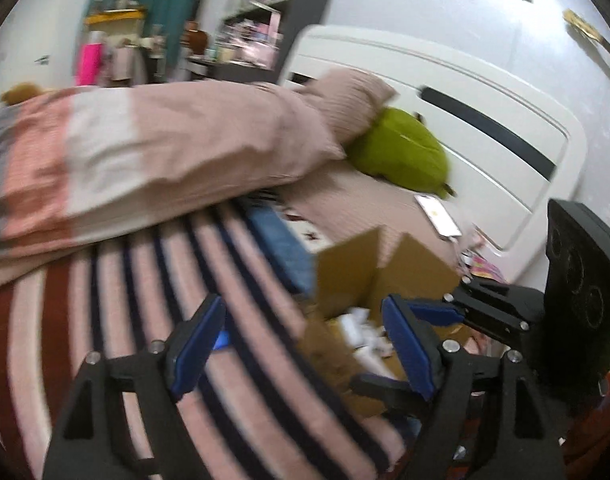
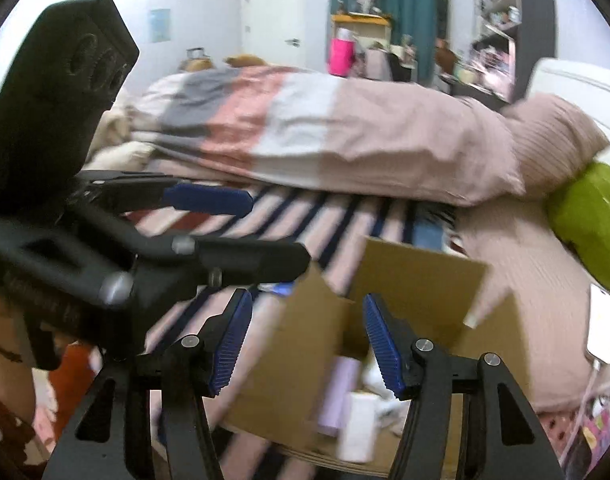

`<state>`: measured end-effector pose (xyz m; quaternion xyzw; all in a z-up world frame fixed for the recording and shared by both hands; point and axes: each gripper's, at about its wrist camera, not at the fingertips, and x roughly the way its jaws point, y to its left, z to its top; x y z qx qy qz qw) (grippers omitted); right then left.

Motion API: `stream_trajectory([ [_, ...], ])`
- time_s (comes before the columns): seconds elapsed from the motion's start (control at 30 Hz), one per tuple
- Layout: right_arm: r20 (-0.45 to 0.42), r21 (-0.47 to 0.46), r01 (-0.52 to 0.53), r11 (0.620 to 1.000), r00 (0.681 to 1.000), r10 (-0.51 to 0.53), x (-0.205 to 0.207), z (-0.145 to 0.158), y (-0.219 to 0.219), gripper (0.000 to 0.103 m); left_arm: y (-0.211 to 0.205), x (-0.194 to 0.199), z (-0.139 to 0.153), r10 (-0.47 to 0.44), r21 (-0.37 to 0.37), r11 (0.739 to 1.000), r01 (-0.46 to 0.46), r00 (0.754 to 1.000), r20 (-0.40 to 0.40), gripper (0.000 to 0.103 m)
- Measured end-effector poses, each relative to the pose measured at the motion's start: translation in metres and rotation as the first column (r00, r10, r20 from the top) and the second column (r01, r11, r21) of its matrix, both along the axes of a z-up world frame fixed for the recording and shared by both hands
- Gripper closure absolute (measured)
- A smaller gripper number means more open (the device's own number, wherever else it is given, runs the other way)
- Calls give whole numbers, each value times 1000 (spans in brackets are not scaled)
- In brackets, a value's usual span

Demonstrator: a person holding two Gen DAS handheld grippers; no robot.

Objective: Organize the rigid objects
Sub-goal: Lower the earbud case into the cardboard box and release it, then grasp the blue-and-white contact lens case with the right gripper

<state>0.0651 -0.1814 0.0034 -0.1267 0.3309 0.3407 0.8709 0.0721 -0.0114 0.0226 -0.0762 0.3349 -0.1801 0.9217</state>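
We've got both grippers over a bed (image 1: 209, 248) w/ a striped blanket (image 1: 145, 320), pink, white, navy and rust bands. Both views are motion-blurred, so small stuff is hard to read.

Left gripper (image 1: 301, 344): jaws apart, nothing btwn the blue pads (image 1: 409, 348), just blanket and box behind them. In the right wrist view it shows at left, seen side-on, jaws likewise apart.

Right gripper (image 2: 307, 344): jaws apart too, narrower gap, nothing clamped. It hangs above the box opening; the pads touch nothing. In the left wrist view it sits at right edge, near the box.

Box (image 2: 421, 280): brown cardboard, flaps up, sitting on the bed on the blanket's right side. Inside we see a pale lilac cylinder (image 2: 339, 392) lying beside a white cylinder (image 2: 359, 428), plus white bits we can't identify. In the left wrist view the contents are only white blurs.

Behind the blanket a rolled duvet (image 2: 305, 136) runs across the bed, grey, pink, white, beige bands. At its right end a beige pillow (image 2: 553, 140), and just beside that a green plush (image 2: 593, 216). A phone (image 2: 601, 328) lies on the beige sheet right of the box, apart from it. White headboard (image 1: 465, 120) behind, in the left wrist view.
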Motion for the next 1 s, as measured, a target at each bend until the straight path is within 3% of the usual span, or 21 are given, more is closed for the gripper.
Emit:
stream_trajectory([
  [0.17,-40,12,-104,995,994,104,-19,-10,65,48,61,-27,-16,132,25,991,-132,991,-9,24],
  [0.3,-124,18,-125,992,984,126,-18,-41,108,47,97,-40,-43,197,31,980,-196,980,-41,24],
  [0.4,-180,9,-80,997,980,81,-8,-75,127,34,113,-45,-63,223,35,975,-221,972,-72,24],
  [0.53,-206,-41,36,998,977,-44,17,-121,133,28,125,-46,-86,236,20,972,-235,966,-107,24],
  [0.67,-210,-106,185,977,956,-204,58,-166,131,26,132,-45,-101,242,8,970,-243,962,-127,24],
  [0.8,-214,-111,242,964,941,-261,88,-188,129,26,135,-44,-109,245,-2,969,-248,959,-142,24],
  [1.0,-166,-112,238,965,953,-254,96,-194,136,26,137,-44,-110,254,-6,966,-257,956,-148,24],
])
